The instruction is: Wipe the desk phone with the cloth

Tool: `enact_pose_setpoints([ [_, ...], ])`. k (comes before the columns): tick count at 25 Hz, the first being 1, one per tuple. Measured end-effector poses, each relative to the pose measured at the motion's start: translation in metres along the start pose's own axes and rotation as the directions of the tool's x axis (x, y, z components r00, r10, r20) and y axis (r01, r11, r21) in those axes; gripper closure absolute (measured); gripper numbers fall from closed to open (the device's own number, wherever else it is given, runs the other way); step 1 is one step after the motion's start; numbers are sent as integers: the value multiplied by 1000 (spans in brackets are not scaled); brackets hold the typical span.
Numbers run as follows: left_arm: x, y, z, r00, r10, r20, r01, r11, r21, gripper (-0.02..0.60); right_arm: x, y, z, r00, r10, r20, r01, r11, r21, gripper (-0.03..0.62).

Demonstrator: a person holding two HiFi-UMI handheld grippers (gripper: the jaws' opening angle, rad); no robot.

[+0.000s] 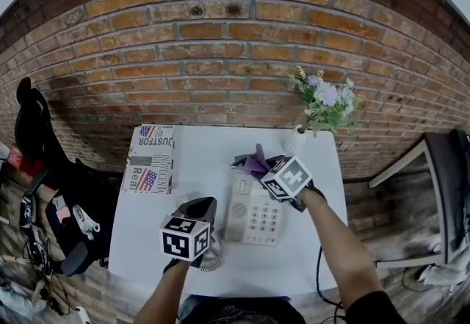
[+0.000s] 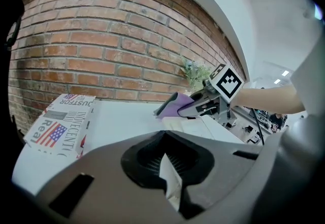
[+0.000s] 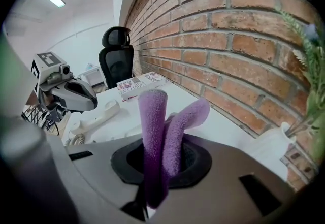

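A white worktop stands against a red brick wall, seen from above. A pale desk phone sits just right of the worktop's centre, keypad facing up, with its handset lying in the cradle along the 9 o'clock side. The coiled cord bunches at the phone's 7 o'clock corner. The right tool reaches in from 4 o'clock, an arm behind it, and is at the phone's 12 o'clock end. Its jaws are pinched on a purple cloth, whose two folded ends stick out past the tips. The cloth is at the far edge of the phone; whether it touches the phone cannot be told. The left tool is at the phone's 9 o'clock, just beside the handset and above the cord. Its jaws are pressed together, with only a thin white sliver showing in the seam, too unclear to name. A box printed with flags and newsprint lies at the worktop's 10 o'clock corner. A white vase of pale flowers stands at the 1 o'clock corner. A black chair stands well off at 9 o'clock.
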State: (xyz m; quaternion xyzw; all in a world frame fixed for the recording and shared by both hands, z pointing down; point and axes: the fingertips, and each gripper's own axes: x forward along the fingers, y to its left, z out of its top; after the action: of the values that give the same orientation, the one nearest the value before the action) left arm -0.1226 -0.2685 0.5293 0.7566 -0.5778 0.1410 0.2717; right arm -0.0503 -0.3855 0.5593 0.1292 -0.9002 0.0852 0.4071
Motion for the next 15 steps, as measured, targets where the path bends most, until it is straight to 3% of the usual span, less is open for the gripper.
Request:
enact_pose_setpoints([
  [15, 14, -22, 3, 999, -41, 2, 41, 999, 22, 577, -36, -25, -40, 998, -62, -11, 62, 996, 59, 546],
])
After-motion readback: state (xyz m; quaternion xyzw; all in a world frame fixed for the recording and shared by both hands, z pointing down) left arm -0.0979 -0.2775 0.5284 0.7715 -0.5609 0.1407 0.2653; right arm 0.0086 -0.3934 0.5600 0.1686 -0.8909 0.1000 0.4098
